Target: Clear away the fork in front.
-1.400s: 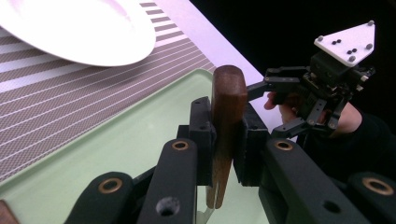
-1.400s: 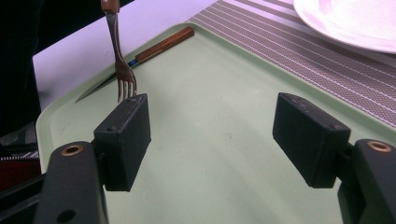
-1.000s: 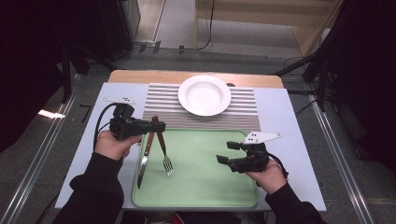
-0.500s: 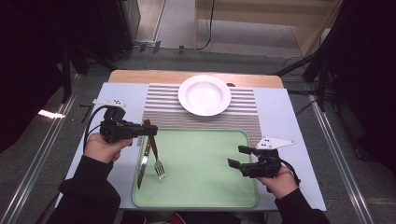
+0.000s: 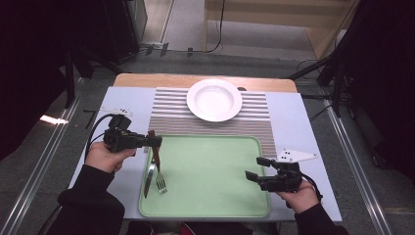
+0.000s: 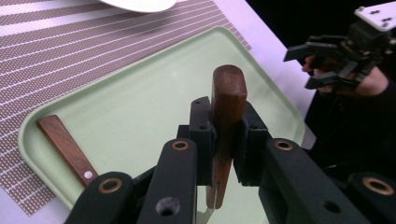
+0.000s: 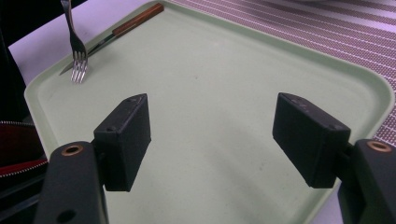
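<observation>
Left claw around fork handle

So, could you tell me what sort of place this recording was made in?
Probably a lab or studio rigged for recording, not a dining room: the table stands on a bare floor with cables trailing across it, dark stands flank it, and the place setting looks staged.

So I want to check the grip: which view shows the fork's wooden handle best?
The left gripper view: the fork's wooden handle stands clamped between the left hand-held gripper pads. The high view shows it small; the right gripper view shows the tines.
</observation>
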The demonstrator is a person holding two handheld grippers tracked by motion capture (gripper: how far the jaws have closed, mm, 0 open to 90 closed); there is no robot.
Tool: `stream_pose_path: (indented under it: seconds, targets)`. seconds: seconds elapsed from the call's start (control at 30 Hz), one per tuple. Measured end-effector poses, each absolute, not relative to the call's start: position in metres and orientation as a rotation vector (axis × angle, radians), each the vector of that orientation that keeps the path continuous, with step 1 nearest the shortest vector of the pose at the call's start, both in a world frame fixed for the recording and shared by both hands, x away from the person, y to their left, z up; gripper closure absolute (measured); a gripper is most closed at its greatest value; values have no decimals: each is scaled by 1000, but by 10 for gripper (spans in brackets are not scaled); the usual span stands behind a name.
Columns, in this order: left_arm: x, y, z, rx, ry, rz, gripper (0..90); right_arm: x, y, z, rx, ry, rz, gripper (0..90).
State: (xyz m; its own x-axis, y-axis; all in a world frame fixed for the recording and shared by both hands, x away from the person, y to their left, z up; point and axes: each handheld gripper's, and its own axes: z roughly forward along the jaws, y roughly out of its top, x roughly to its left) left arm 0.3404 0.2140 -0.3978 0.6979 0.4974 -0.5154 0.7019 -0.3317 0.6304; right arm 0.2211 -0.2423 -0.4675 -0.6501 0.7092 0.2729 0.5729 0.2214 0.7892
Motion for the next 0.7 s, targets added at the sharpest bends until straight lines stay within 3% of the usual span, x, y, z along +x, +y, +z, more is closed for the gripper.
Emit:
stream_pose_path:
  seconds: [0.7]
  targets:
    - [366, 195, -437, 1931, 1013, -218, 759, 224, -240, -470, 1225, 2340, 1383, 267]
